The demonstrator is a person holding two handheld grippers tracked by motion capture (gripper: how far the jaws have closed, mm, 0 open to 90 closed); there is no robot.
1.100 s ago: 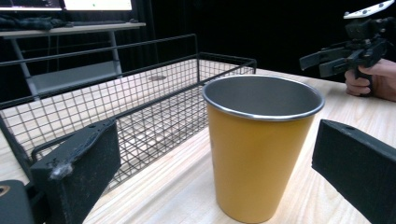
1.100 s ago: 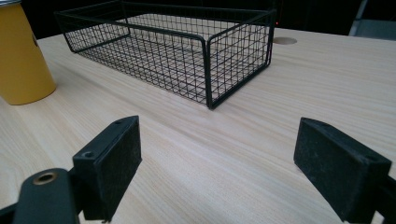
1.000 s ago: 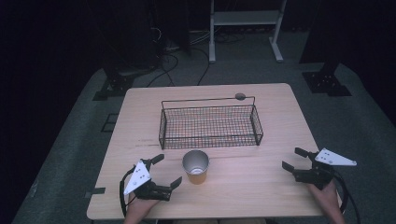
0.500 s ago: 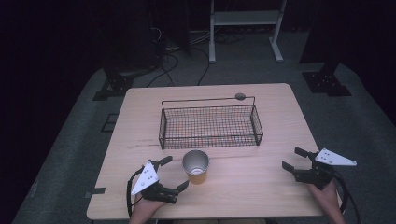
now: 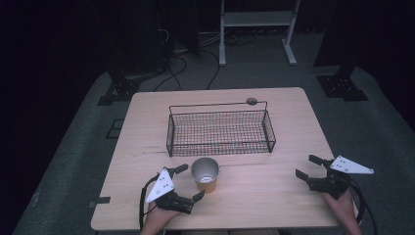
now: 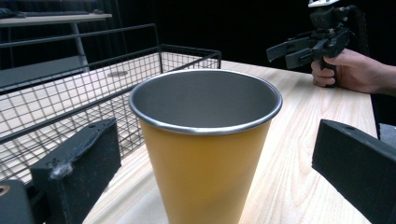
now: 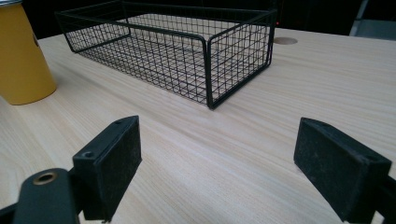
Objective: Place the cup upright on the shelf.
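At the near middle of the table [image 5: 274,196], just in front of the wire basket [image 5: 220,131], a yellow cup [image 5: 205,174] with a metal-lined inside stands upright between the spread jaws of the left gripper [image 5: 188,182], not yet touched. It looks light, stiff and smooth-walled, so likely to slip or tip; a hold across the mid-wall seems safest. The right gripper [image 5: 307,168] rests released, well apart.
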